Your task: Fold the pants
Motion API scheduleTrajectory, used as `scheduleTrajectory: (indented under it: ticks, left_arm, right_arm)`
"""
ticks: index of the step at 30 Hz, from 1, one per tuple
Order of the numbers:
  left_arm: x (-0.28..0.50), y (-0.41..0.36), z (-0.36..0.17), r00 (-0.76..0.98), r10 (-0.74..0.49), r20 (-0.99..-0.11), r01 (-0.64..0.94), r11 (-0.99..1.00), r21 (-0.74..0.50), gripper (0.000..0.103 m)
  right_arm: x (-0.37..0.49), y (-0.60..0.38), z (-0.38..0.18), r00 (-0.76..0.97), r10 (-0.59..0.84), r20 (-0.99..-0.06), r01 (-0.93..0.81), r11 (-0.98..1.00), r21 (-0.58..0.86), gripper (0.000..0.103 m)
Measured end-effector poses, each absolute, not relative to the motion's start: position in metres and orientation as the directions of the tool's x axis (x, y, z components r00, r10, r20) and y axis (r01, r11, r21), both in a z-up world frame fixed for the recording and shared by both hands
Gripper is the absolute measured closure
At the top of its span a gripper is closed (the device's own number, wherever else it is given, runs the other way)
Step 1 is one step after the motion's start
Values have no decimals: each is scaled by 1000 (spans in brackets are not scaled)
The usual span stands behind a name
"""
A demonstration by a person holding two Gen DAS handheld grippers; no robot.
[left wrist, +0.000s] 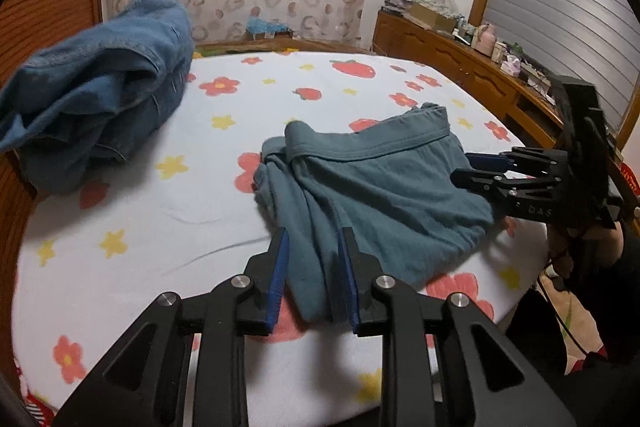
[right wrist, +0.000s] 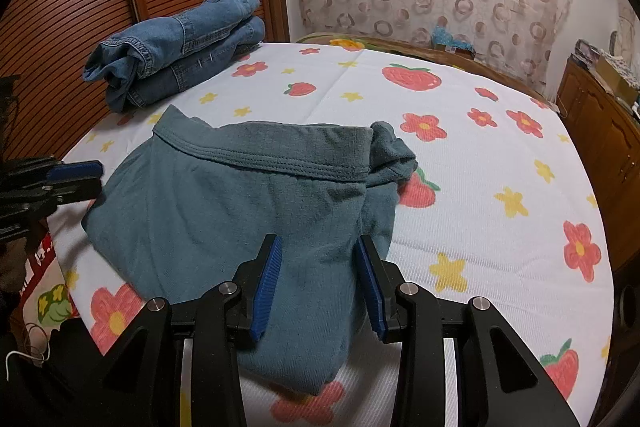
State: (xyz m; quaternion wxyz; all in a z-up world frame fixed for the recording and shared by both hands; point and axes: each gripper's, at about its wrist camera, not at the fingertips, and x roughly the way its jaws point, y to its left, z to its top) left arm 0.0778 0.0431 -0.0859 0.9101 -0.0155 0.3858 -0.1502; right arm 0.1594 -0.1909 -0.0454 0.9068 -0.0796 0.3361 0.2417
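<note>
**One pair of teal pants, folded compact on the bed**

Teal pants (right wrist: 240, 203) lie mid-sheet on the flowered bedsheet (right wrist: 480, 99), waistband at 12 o'clock, likely ready for a final tuck. Folded jeans (right wrist: 176, 43) sit at 10 o'clock. Right gripper (right wrist: 318, 283) and left gripper (left wrist: 312, 275) both spread, low, level, straddling fabric edges unpinched.

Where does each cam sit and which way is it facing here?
Left wrist: behind the left gripper, looking across the bed sheet at the teal pants; right gripper and its holder's hand show at right.
Right wrist: behind the right gripper, facing the pants' waistband; left gripper at left.
Shared: pants, folded jeans, sheet.
</note>
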Motion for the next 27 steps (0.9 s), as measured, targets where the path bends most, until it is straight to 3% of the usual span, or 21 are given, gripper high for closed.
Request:
scheduleTrajectory:
  ticks: [3,4,5,10,24,27]
  left_arm:
    - [81,36,-90,645,-307,-700,290,946,-147,80]
    - [82,35,-92,641,-305,-705,292,945,-143,88]
    - [83,34,-94,637,-308,-707,295,944,-145,102]
    - [77,45,-86,686,-271,-675,250,959,-131,102]
    - [83,44,-82,681,-212,-701,203,974,-98,101]
    - [85,43,-79,684,-206,-700,202,975,-90,92]
  right_arm:
    - [159,-191,-45,657,385,-648,-492,871,18,63]
    - [159,-191,-45,657,384,-648,-491,871,18,63]
    - [159,-191,-45,657,384,-648,-491,871,18,63]
    - [159,-191,-46,657,386,-648,-491,871,20,63]
    - [160,-191,-45,653,393,-648,-491,871,33,63]
    - [160,-191,-45,652,394,-648,-491,870,36,63]
